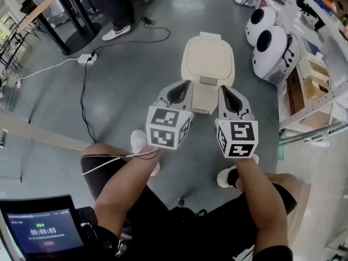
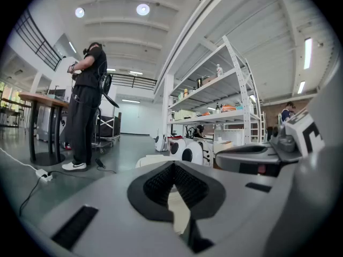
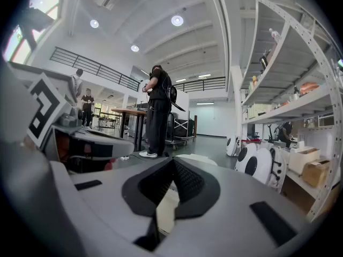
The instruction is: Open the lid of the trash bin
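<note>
The cream trash bin stands on the grey floor in front of me, its lid down and its pedal pointing toward me. My left gripper hovers over the pedal's left side and my right gripper over its right side, both near the bin's front edge. Each is shut with nothing held. In the left gripper view the fingertips meet, with the bin just beyond. The right gripper view shows the same, its gripper shut and the lid past it.
A person stands at a black-legged table at the far left. A power strip and cables lie on the floor. White robot shells and a shelf rack line the right. My feet are near the bin.
</note>
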A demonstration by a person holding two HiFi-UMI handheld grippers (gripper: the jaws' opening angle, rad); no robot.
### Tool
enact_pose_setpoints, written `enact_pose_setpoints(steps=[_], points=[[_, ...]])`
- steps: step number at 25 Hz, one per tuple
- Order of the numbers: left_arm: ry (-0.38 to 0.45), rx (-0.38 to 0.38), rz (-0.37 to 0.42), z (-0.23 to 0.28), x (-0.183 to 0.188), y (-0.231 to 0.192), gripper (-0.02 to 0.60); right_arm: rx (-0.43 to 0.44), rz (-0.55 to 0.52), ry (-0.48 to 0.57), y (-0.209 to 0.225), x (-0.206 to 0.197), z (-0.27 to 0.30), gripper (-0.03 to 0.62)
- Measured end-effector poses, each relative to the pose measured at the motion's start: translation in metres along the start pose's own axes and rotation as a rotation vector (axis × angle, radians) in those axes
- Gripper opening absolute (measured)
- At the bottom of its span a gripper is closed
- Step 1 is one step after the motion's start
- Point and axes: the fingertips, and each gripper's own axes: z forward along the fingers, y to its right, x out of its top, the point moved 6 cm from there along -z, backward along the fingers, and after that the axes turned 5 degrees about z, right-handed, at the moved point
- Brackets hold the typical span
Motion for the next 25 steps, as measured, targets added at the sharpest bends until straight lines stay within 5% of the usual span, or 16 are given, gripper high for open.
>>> enact_pose_setpoints(steps=[18,25], points=[[-0.059,-0.018,-0.001,0.045,-0.025,-0.023,0.000,0.076,-0.012,-0.091,0.006,-0.030,0.057,0.003],[-0.142,0.004,-0.022,0.055,-0.058,-0.031,0.000,0.090,0.019,-0.158,0.006,-0.050,0.066,0.003]])
